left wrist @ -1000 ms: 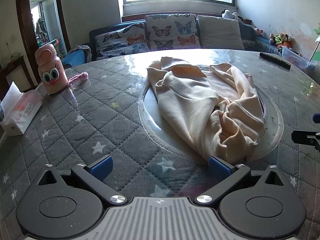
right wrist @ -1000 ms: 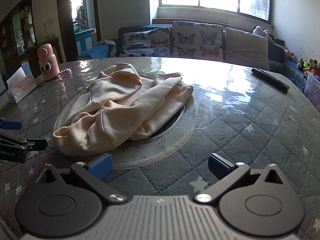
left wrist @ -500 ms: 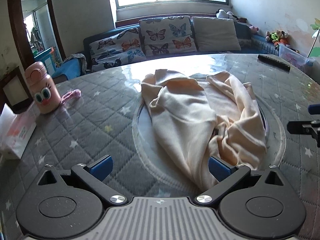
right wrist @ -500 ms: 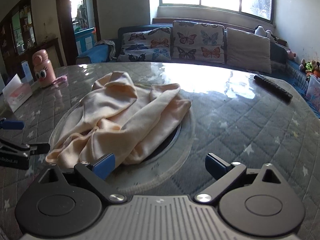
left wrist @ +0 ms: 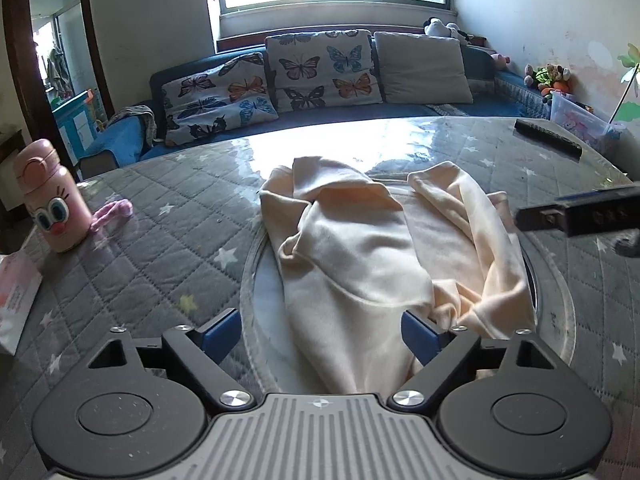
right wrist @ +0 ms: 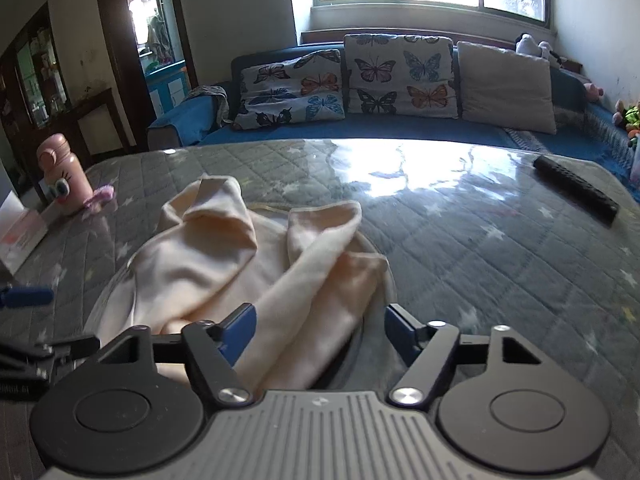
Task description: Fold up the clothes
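**Quilted table, both grippers now over the cloth**

Quilted table [left wrist: 132,236] fills both views. Both grippers have moved in since a second ago: the left gripper [left wrist: 320,332] and right gripper [right wrist: 318,330], jaws wide, now straddle the near edge of the crumpled cream garment [left wrist: 360,264]. Farther off stand a pink bottle [left wrist: 50,204], a remote [right wrist: 576,188] and the sofa [left wrist: 320,116].

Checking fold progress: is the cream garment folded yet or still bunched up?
Bunched up. The cream garment lies in a rumpled heap with loose, overlapping folds, no flat neat layers.
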